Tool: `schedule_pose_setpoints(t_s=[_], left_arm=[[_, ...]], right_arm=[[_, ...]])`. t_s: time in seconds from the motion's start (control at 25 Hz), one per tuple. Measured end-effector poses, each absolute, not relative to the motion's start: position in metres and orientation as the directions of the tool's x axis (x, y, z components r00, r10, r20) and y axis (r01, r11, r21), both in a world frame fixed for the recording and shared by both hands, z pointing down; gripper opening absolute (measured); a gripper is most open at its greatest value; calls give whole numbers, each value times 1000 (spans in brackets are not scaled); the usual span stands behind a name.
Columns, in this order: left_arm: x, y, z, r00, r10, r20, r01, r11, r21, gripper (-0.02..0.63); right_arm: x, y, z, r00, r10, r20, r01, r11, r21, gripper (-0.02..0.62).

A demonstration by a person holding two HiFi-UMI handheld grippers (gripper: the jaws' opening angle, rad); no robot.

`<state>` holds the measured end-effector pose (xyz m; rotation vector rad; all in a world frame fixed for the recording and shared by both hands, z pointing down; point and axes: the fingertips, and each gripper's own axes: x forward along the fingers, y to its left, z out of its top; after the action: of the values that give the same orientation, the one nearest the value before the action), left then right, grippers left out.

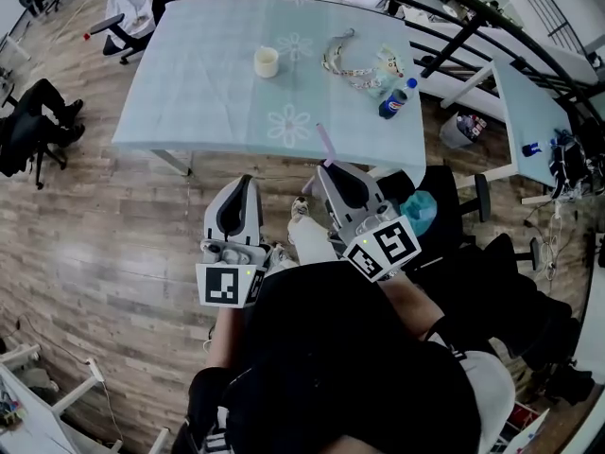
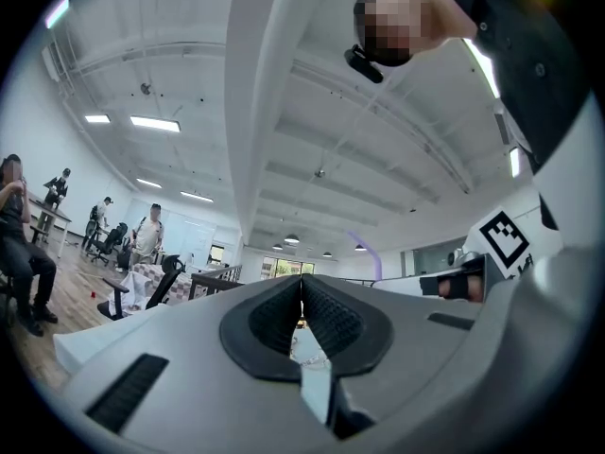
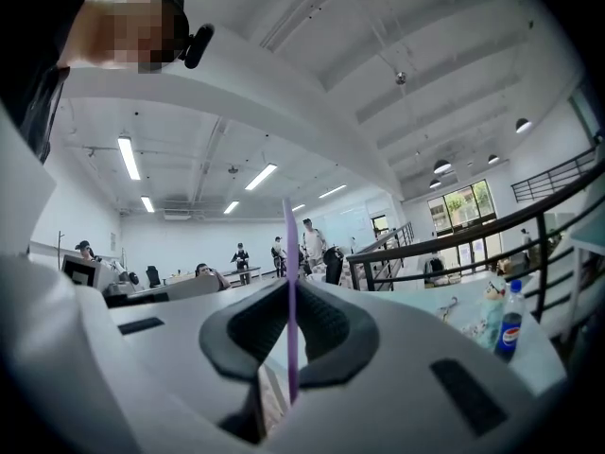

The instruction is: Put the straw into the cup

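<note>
Your right gripper (image 3: 290, 296) pinched the purple straw (image 3: 289, 244) between nearly closed jaws, one end poking past the tips. Your left gripper (image 2: 302, 296) had its jaws together on nothing. The cup (image 1: 267, 61) stood well ahead of both. That thin straw could have pivoted in the pinch and missed the rim, or tipped the light cup. The bottle (image 3: 509, 323) right of the jaws read Pepsi.

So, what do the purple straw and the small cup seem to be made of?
The straw looks like plastic: it is thin, straight, smooth and evenly pale purple. The cup is pale cream, opaque and matte, so perhaps paper or plastic; it is too small here to tell which.
</note>
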<state>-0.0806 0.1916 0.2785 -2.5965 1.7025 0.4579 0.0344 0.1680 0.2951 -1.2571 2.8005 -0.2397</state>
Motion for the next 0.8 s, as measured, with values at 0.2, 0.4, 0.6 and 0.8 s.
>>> schedule_pose_setpoints(t_s=[0.2, 0.4, 0.6, 0.8], left_arm=[[-82, 160, 280, 368, -901, -228, -904, -404, 138, 14], [-90, 125, 287, 383, -903, -195, -901, -412, 139, 14], [-95, 83, 295, 402, -903, -152, -895, -422, 142, 14], [-94, 41, 298, 423, -897, -129, -886, -439, 147, 14]], right_arm=[[30, 132, 300, -664, -748, 18, -737, 650, -184, 31], [14, 95, 304, -690, -723, 20, -707, 668, -234, 31], [5, 51, 311, -683, -729, 45, -715, 655, -244, 31], [3, 7, 316, -683, -729, 50, -715, 652, -251, 31]])
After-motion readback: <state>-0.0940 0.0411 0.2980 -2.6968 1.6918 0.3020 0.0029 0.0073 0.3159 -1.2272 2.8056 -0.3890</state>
